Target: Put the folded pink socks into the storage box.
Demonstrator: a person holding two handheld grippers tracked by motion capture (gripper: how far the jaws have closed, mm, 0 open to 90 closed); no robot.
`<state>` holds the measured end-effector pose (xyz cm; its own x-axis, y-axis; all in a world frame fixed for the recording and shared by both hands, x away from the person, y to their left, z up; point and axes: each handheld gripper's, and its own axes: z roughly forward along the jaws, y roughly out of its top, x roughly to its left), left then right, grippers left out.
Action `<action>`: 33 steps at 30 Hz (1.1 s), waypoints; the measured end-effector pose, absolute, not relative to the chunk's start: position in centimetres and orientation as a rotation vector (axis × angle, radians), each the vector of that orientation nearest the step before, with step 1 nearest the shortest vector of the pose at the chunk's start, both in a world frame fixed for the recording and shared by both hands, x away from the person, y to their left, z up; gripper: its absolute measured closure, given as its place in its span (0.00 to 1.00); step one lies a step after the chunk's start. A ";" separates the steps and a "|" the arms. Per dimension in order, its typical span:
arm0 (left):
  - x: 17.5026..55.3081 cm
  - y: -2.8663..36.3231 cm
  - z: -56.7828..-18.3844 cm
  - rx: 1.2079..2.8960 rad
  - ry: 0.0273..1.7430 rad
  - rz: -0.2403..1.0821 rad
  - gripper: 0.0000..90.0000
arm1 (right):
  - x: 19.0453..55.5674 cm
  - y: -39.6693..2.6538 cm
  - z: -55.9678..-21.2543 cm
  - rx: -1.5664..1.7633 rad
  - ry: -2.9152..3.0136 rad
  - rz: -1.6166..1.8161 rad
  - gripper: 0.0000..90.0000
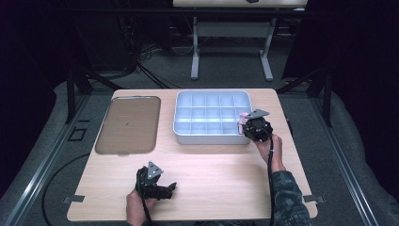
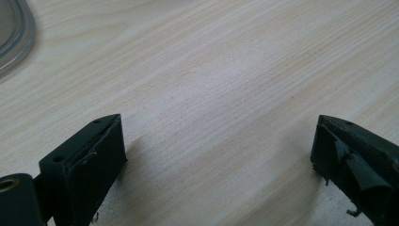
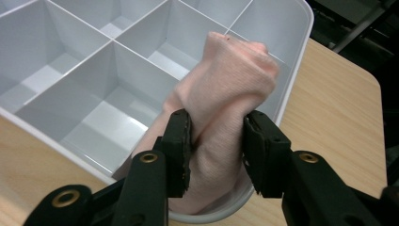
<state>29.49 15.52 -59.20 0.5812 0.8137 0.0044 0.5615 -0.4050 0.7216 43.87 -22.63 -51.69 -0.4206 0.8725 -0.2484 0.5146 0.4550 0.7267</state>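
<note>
**Pink cloth held over the organiser's corner**

I see the wooden table [image 1: 226,174], then the flat brown tray [image 1: 128,125] at its left and the white divided organiser [image 1: 186,125] beside it. My right gripper [image 3: 216,141] pinches a bunched pink cloth [image 3: 230,80] above the organiser's near right corner compartment. My left gripper [image 2: 219,155] sits low over bare wood near the front edge, jaws spread wide and holding nothing.

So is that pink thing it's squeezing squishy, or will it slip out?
Probably squishy: the pink cloth bundle pinches in where the right gripper clamps it and bulges above. Its knit-looking surface should grip, not slip. It likely flops open once dropped into the white divided tray.
</note>
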 end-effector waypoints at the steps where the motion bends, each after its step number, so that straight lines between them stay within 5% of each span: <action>1: 29.5 15.5 -59.2 2.122 1.089 0.470 0.04 | 43.8 -22.6 -51.6 1.152 2.098 0.747 0.69; 9: 29.5 15.5 -59.2 2.122 1.089 0.471 0.04 | 43.9 -22.6 -51.7 1.162 2.131 0.728 0.72; 23: 29.5 15.5 -59.2 2.122 1.088 0.470 0.04 | 43.5 -22.9 -51.1 1.183 2.141 0.752 0.58; 33: 29.5 15.5 -59.2 2.122 1.088 0.469 0.04 | 42.4 -23.5 -49.6 1.186 2.113 0.853 0.65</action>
<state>29.49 15.53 -59.20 0.5822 0.8130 0.0038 0.5610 -0.4051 0.7219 42.40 -23.48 -49.60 -0.4481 0.8789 -0.1632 0.5191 0.4045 0.7529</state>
